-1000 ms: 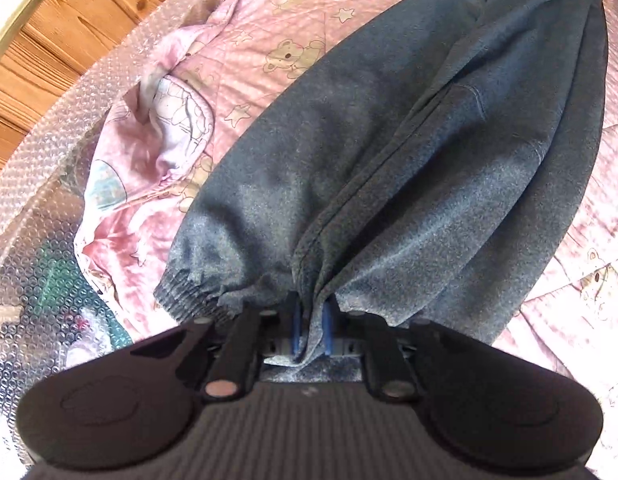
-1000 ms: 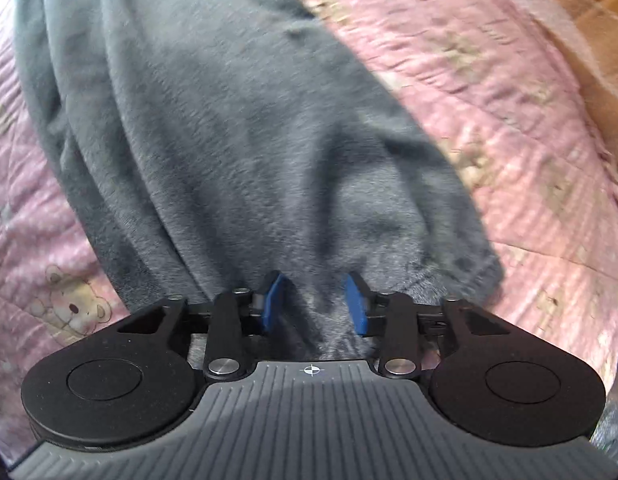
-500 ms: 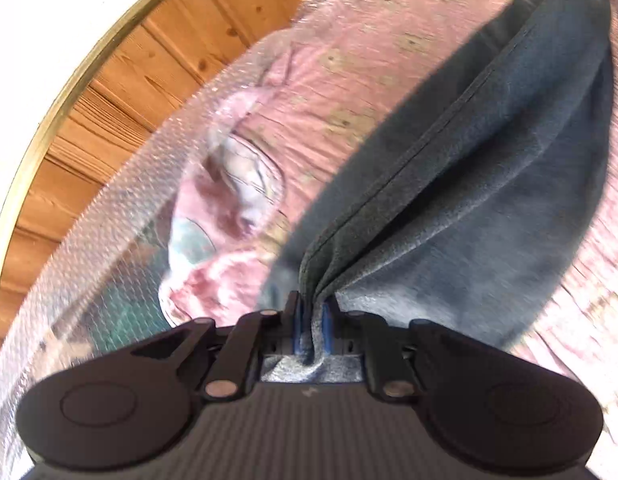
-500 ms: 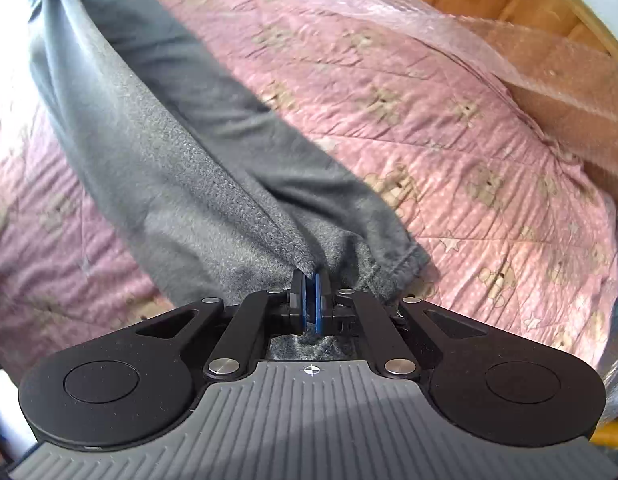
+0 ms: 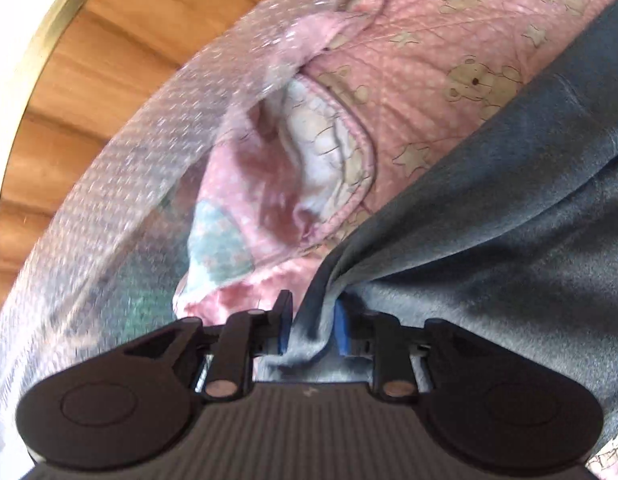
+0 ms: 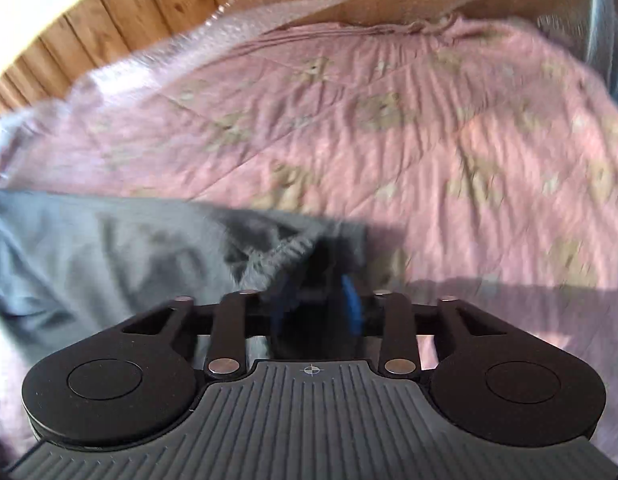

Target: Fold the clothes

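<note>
The grey fleece sweatpants (image 5: 509,208) lay spread over a pink quilted bedcover printed with teddy bears (image 5: 425,52), on a bed beside a wooden plank wall (image 6: 121,12). The left tool (image 5: 311,326) was opening; a bunched fold of the grey fabric still sat between its blue pads (image 5: 341,328), which no longer squeezed it. The right tool (image 6: 315,304) was opening too, its jaws parted at the pants' gathered edge (image 6: 277,252), the picture too blurred to show cloth between them. Bubble wrap (image 5: 121,152) edged the bedcover.
</note>
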A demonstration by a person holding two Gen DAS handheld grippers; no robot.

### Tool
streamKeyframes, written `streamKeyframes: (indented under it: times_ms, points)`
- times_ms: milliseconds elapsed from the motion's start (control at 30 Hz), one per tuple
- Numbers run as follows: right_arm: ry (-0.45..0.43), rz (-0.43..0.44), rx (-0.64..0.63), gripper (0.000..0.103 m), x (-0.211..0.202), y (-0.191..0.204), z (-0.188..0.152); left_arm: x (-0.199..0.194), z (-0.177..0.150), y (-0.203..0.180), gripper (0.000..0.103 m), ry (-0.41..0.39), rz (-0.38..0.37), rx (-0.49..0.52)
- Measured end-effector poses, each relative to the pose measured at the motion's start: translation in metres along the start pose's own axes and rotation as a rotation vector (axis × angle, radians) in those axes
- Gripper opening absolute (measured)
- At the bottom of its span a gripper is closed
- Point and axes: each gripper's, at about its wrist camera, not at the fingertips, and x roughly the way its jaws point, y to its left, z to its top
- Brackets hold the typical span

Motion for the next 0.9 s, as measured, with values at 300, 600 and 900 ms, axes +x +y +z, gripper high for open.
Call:
streamKeyframes:
  times_ms: [300, 600, 900]
  points:
    - [0.028, 0.003, -0.227, 0.044, 0.007, 0.048, -0.039, -0.016, -0.019, 0.007, 0.026, 0.013, 0.069, -0.026]
    - [-0.02, -0.062, -0.363, 0.044, -0.023, 0.08, -0.042, -0.063, -0.031, 0.044, 0.061, -0.08, -0.006, -0.321]
    - [0.055, -0.116, -0.399, 0.002, -0.001, 0.083, -0.046, -0.142, 0.007, -0.023, 0.061, -0.298, -0.001, -0.312]
